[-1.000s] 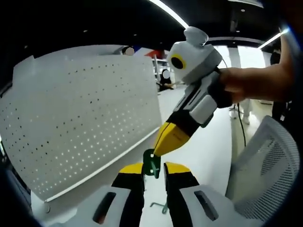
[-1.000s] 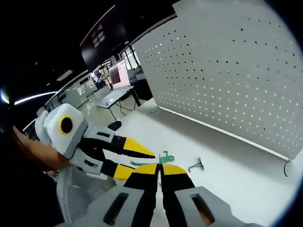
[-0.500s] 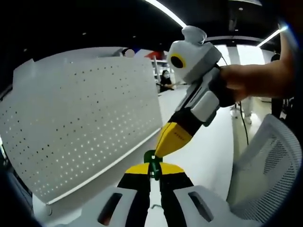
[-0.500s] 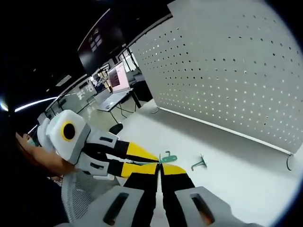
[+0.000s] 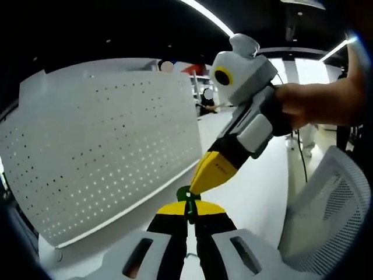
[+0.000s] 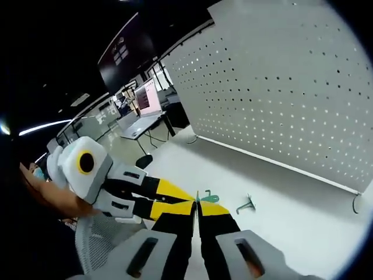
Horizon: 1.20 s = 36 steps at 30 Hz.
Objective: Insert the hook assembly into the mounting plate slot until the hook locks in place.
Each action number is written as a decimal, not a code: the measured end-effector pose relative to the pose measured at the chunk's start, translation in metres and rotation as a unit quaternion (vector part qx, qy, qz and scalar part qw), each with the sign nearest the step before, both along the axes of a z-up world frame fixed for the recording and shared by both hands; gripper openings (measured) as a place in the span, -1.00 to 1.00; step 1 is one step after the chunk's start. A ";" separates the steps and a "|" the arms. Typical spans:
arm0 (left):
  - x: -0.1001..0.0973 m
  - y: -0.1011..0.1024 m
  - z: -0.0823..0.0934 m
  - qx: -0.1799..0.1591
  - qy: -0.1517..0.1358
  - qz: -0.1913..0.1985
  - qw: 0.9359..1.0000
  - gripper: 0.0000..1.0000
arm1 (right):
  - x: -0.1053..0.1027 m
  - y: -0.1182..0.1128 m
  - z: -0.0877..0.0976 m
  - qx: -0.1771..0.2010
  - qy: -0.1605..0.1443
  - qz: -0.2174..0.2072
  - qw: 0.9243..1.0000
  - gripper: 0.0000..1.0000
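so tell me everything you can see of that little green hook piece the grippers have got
The green hook piece is small and dark green, looking like coated metal or plastic. Only its rounded top shows in the left gripper view, pinched between the yellow tips of the left gripper, whose jaws are shut on it. The right gripper meets it from above with its yellow tip. In the right gripper view a short teal end pokes out past the tips. It is held in the air in front of the white pegboard, not touching it.
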<state>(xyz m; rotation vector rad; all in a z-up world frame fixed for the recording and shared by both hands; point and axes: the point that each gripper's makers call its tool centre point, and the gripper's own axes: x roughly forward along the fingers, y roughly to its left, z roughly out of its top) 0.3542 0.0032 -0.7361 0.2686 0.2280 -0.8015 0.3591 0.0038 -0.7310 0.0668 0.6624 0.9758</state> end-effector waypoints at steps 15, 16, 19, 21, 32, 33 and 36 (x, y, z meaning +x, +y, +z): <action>0.008 0.008 0.011 -0.024 0.001 0.030 0.999 -0.94 | 0.003 -0.003 0.016 -0.021 -0.118 0.017 0.993 -0.59; 0.010 0.010 0.014 -0.028 -0.001 0.036 0.999 -0.94 | 0.005 -0.005 0.017 -0.021 -0.127 0.012 0.992 -0.56; 0.013 0.015 0.020 -0.035 -0.003 0.049 0.998 -0.94 | 0.008 -0.007 0.020 -0.017 -0.140 0.003 0.990 -0.38; 0.015 0.017 0.024 -0.040 -0.006 0.057 0.998 -0.94 | 0.014 -0.011 0.024 -0.017 -0.158 -0.012 0.987 -0.22; 0.028 0.026 0.049 -0.060 -0.032 0.098 0.993 -0.94 | 0.025 -0.026 0.031 -0.016 -0.206 -0.057 0.977 0.42; 0.030 0.026 0.051 -0.063 -0.035 0.101 0.992 -0.94 | 0.025 -0.027 0.032 -0.015 -0.209 -0.059 0.976 0.48; 0.036 0.031 0.059 -0.067 -0.043 0.118 0.990 -0.94 | 0.027 -0.031 0.035 -0.011 -0.218 -0.070 0.973 0.68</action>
